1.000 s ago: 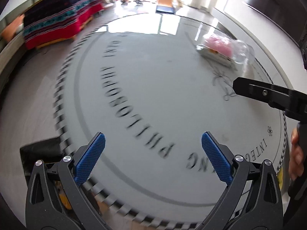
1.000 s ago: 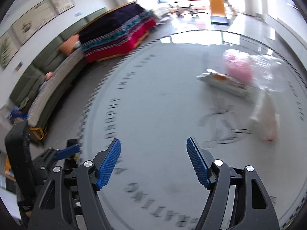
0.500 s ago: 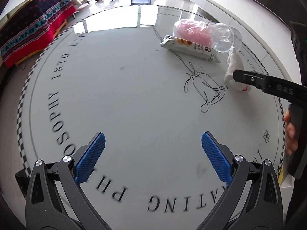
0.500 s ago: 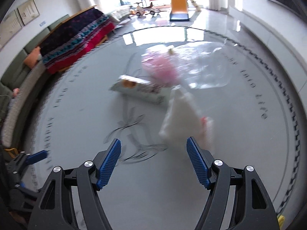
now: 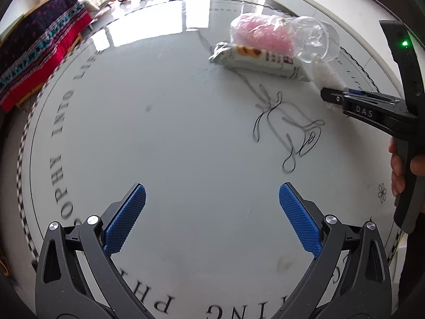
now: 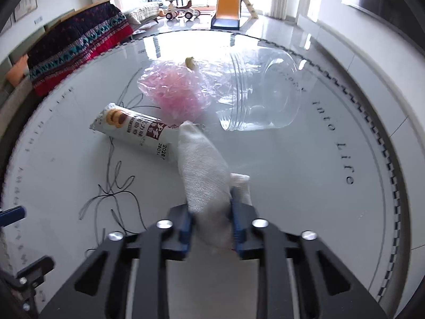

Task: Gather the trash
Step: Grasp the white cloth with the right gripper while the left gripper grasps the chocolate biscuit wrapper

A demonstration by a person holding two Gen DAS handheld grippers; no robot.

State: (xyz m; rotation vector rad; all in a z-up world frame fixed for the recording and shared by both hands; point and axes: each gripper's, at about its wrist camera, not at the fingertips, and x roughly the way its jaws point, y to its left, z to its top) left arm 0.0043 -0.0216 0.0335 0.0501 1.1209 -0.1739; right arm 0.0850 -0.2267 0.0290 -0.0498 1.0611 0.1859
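Observation:
On the round white table (image 6: 292, 186) lies a heap of trash. It holds a crumpled white tissue (image 6: 204, 164), a biscuit wrapper (image 6: 132, 130), a clear bag of pink shreds (image 6: 172, 90) and a clear plastic jar (image 6: 265, 93) on its side. My right gripper (image 6: 211, 212) is closing its jaws, and the blue pads press the near end of the tissue. The left wrist view shows that gripper (image 5: 334, 97) at the tissue (image 5: 328, 75), beside the wrapper (image 5: 265, 62). My left gripper (image 5: 212, 186) hangs open over bare tabletop, well short of the heap.
A thin black looping line (image 5: 289, 130) runs across the table between the grippers. Printed lettering rings the table rim. A sofa with a red patterned blanket (image 6: 79, 42) stands at far left, an orange toy slide (image 6: 228, 8) beyond. A hand (image 5: 397, 164) holds the right gripper's handle.
Both grippers swung across the table toward the trash heap. The right gripper came down over the white tissue and closed on it. The left stayed open.

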